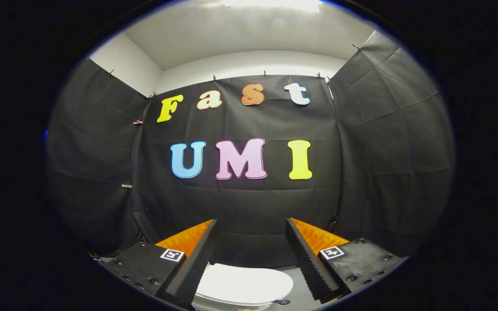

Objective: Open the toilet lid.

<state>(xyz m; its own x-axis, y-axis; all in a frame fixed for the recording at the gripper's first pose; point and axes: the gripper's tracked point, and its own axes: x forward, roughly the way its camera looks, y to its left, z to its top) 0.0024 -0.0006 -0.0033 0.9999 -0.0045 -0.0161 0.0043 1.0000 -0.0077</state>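
Observation:
The white toilet lid (242, 285) lies flat and closed, low down between my two fingers and well below them. My gripper (251, 224) hangs above it, open, with a wide gap and nothing between the fingers. The fingertips point toward the booth's back wall rather than down at the lid. Only the lid's upper surface and its rounded edge show; the rest of the toilet is hidden beneath the fingers.
Black cloth walls (249, 203) close the booth at the back and on both sides. A pale grey floor or base (298, 293) shows beside the lid on the right. A white ceiling (249, 34) with a light is overhead.

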